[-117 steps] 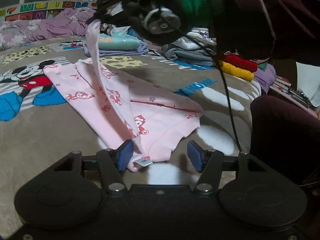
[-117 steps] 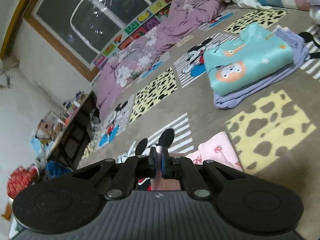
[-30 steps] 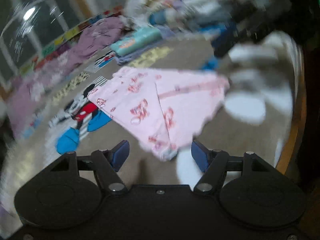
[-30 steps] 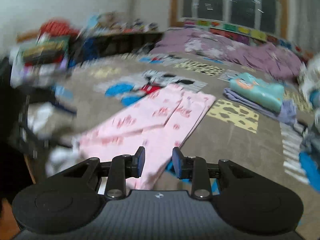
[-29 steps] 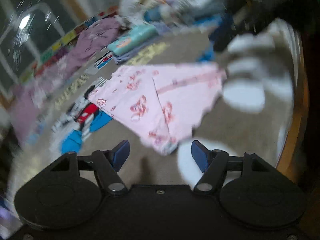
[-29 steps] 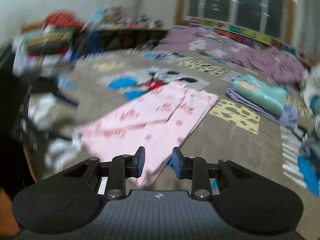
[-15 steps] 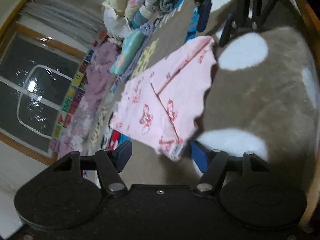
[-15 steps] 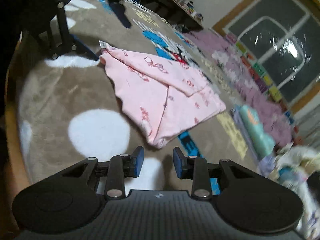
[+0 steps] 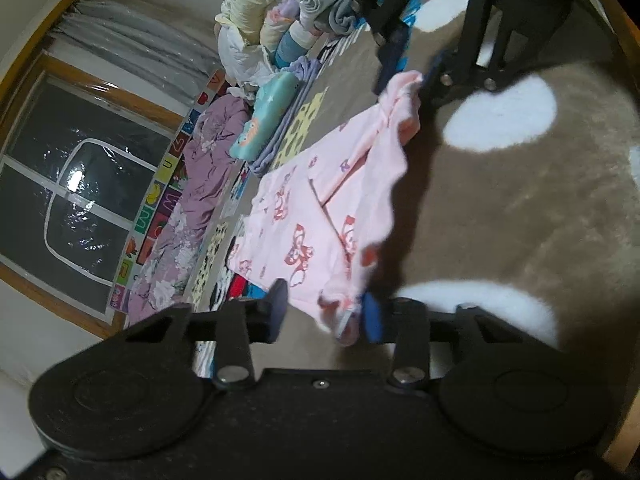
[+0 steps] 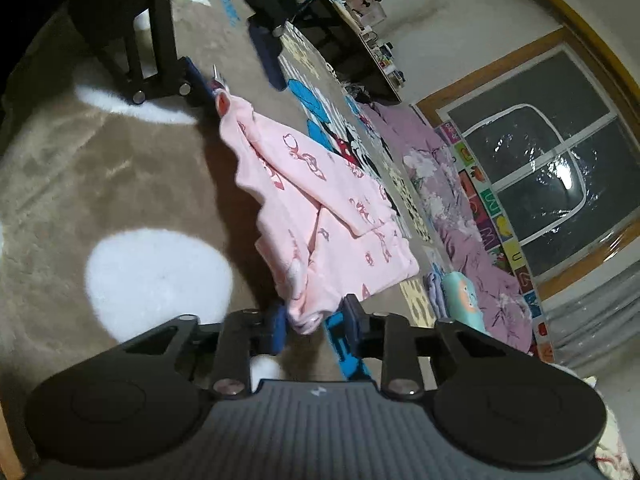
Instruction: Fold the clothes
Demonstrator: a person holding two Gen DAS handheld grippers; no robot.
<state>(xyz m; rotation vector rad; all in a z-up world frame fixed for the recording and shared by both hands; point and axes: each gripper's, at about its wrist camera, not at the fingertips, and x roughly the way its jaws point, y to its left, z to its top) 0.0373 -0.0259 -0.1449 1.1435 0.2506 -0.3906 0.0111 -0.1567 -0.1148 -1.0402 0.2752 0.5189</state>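
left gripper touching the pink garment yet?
Touching. Left wrist view: the pink garment has its corner bunched against one blue pad of the left gripper, jaws not fully closed.

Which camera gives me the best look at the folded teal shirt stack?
Left wrist: the teal shirt stack lies fully visible beyond the pink garment. In the right wrist view it is small and partly hidden behind the right gripper.

A brown cartoon-print blanket carries the pink garment and folded piles
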